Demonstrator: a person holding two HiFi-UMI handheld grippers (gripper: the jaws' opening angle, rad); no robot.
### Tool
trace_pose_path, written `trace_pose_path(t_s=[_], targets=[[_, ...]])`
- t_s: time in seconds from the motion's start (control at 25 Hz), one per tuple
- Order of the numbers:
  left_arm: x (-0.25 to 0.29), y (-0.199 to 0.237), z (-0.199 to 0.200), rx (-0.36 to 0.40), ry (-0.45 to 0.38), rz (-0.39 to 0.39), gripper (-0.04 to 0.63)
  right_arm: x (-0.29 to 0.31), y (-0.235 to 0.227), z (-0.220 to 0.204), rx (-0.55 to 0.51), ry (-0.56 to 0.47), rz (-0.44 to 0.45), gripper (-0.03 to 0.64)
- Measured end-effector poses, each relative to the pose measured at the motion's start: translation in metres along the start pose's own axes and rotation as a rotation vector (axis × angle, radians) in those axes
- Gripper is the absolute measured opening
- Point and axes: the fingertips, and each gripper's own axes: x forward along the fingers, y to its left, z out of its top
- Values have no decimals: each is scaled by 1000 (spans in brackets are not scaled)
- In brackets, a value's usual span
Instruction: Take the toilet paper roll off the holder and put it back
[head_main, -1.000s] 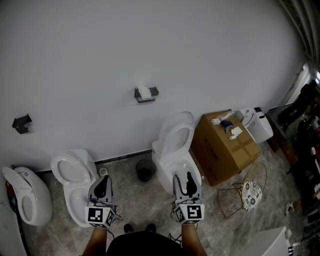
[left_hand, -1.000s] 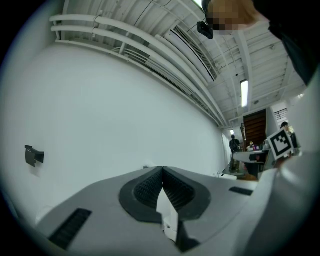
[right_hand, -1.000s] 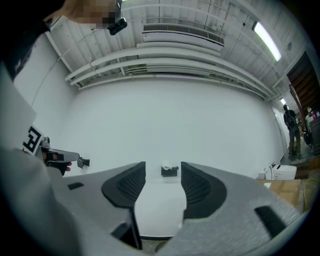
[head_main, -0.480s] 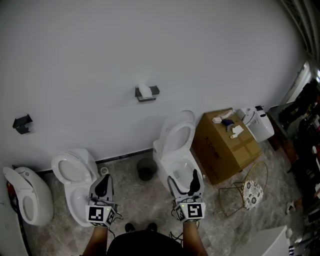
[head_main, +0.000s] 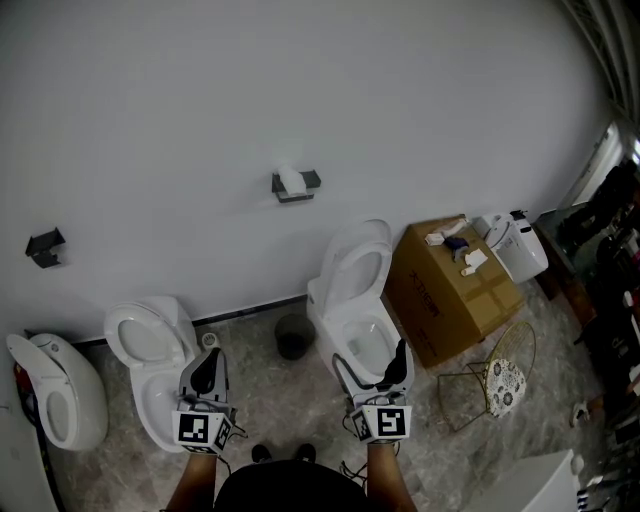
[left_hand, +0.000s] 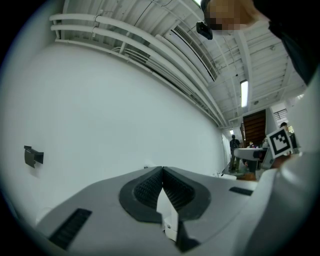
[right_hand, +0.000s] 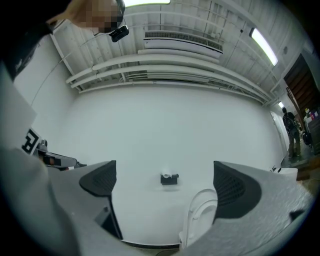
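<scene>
Stool (head_main: 497, 380) shows only overhead; right gripper (right_hand: 164, 182) just opened, empty (left gripper (left_hand: 162, 172) clenched).

Black top (head_main: 290, 492), loose at shoulders; forearms (head_main: 192, 485) bare. Dark shoes (head_main: 260, 455) on both feet. Small black camera (right_hand: 119, 33) worn at head.

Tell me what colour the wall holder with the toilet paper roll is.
Dark grey to black; the holder shows best in the head view.

The marbled floor (head_main: 288, 402) carries toilets (head_main: 357, 300), a dark bin (head_main: 291, 338) and a cardboard box (head_main: 445, 292).
</scene>
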Motion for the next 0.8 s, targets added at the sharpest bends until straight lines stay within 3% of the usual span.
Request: trace_pose_path(t_s=[0.8], targets=[[-19, 52, -11, 18, -8, -52, 3, -2, 67, -7, -14, 18, -28, 581]])
